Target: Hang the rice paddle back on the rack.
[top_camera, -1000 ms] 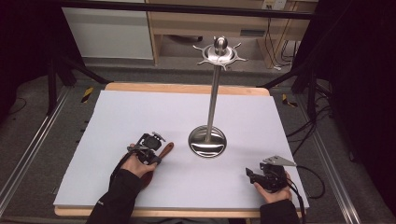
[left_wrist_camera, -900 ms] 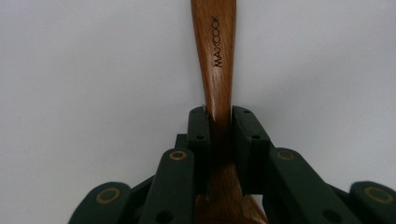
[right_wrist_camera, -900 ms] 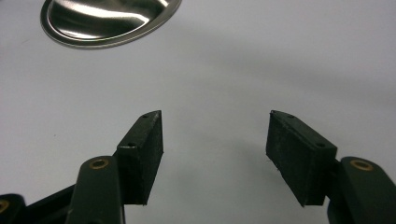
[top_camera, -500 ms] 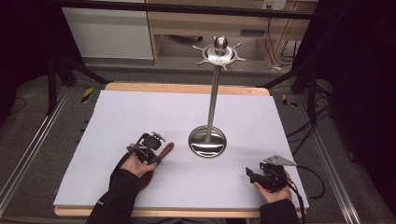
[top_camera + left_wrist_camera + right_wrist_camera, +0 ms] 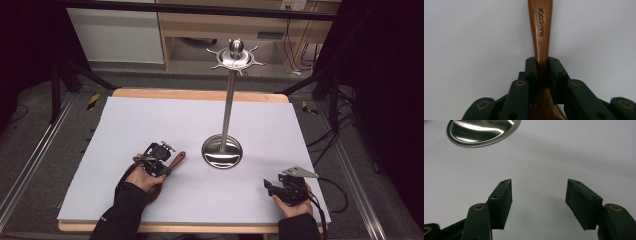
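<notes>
A wooden utensil handle [image 5: 541, 30] stamped MAXCOOK runs up between the jaws of my left gripper [image 5: 541, 61], which is shut on it. In the high view the left gripper [image 5: 164, 152] lies low on the white table sheet at the front left, with the brown handle [image 5: 178, 159] sticking out to its right. My right gripper [image 5: 539, 187] rests at the front right [image 5: 268, 186]. Its jaws stand apart over bare sheet with nothing between them, and they have just been closing a little.
A tall steel stand rises from a round mirror-like base [image 5: 222, 152] in the middle of the table; its hooked crown [image 5: 235, 56] is high at the back. The base's rim [image 5: 481, 131] lies ahead and left of the right jaws. The white sheet [image 5: 150, 120] covers the tabletop.
</notes>
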Motion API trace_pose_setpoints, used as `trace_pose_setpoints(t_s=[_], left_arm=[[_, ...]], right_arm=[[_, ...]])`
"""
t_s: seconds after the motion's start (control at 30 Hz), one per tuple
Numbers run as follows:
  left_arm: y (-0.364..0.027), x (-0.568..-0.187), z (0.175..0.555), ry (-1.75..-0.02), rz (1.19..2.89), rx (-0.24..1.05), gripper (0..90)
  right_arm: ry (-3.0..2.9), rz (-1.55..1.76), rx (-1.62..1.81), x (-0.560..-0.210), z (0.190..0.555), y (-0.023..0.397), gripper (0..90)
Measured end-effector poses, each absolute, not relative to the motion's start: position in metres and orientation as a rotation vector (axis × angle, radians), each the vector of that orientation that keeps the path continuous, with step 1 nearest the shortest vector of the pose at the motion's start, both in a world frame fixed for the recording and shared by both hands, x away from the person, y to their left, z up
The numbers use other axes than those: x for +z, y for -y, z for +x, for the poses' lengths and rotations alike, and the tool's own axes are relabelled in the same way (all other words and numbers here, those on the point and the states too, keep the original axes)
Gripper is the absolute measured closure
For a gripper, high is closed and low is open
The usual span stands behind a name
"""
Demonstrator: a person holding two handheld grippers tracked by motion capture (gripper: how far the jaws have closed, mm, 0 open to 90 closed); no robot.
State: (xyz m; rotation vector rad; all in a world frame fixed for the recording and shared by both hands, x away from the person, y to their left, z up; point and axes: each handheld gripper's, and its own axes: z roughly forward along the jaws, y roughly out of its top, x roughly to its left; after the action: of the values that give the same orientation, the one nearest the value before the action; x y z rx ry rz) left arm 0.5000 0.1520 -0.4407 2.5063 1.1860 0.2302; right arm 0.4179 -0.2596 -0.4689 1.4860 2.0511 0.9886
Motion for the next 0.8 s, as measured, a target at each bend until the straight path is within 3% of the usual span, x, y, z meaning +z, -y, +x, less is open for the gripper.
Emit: trace_pose_setpoints(t_s=[0.8], left_arm=[[-0.183, -0.403, 0.467, -1.144, 2.301, 0.314, 78.6]], right_arm=[[-2.047, 1.490, 0.978, -0.469, 0.417, 0.259, 38.5]])
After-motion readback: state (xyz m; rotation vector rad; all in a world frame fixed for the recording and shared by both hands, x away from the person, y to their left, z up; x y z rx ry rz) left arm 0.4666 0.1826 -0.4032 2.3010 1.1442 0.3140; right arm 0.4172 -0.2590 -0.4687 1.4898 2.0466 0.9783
